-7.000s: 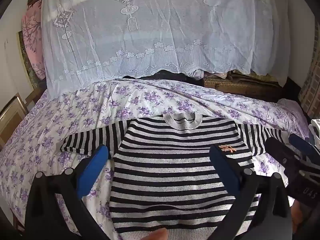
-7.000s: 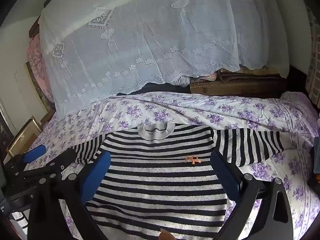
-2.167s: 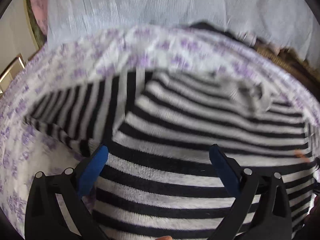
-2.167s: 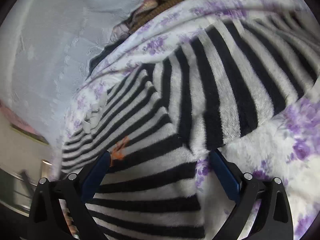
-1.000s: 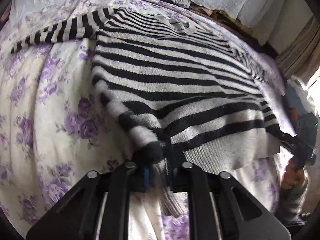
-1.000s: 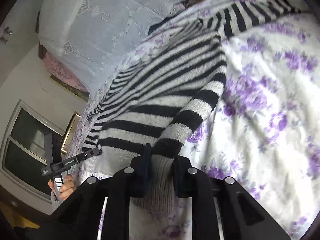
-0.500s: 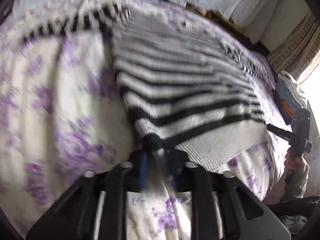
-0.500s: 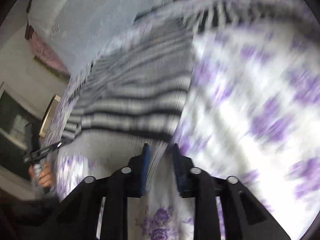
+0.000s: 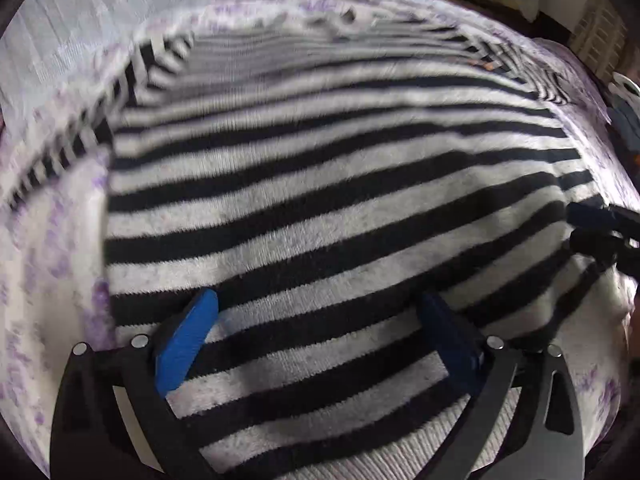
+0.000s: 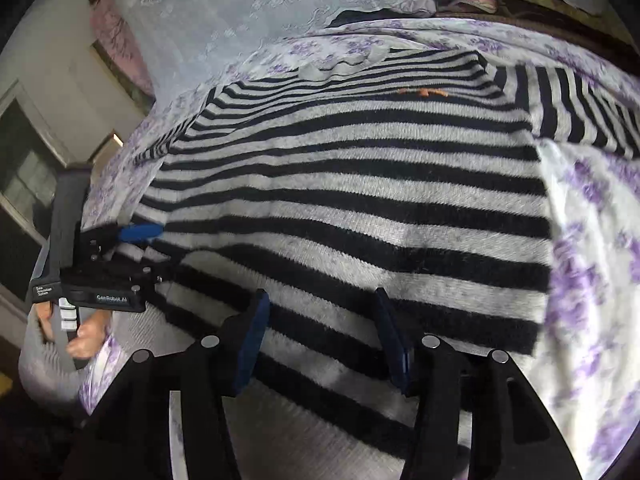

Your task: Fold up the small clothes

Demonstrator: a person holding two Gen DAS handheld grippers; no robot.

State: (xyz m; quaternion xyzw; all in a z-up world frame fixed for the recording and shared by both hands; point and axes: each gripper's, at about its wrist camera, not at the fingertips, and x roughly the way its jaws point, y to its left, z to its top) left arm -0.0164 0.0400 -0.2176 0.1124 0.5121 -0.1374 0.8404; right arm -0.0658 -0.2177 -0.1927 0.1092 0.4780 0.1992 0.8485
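Observation:
A black-and-white striped sweater [image 9: 328, 184] lies spread flat on the bed, with its grey collar [image 10: 340, 66] at the far side and a small orange emblem [image 10: 424, 92] on the chest. My left gripper [image 9: 318, 302] hovers over the lower left part of the sweater. Its jaws are opening wide and nothing is pressed between the blue pads. My right gripper [image 10: 320, 298] is over the lower right part, jaws also opening, with only the flat sweater below them. Each view shows the other gripper: the right gripper [image 9: 600, 228] and the left gripper [image 10: 120, 256], held by a hand [image 10: 84, 344].
The purple-flowered bedspread [image 10: 592, 280] surrounds the sweater. One sleeve [image 10: 580, 108] stretches out to the right, the other sleeve [image 9: 80, 140] to the left. A white lace cover [image 10: 260, 8] drapes over things behind the bed. A window [image 10: 24, 168] is at the left.
A second ago each gripper was shut on a lower corner of the sweater. Both have let go, stand open, and have moved in over the sweater's body, which lies flat.

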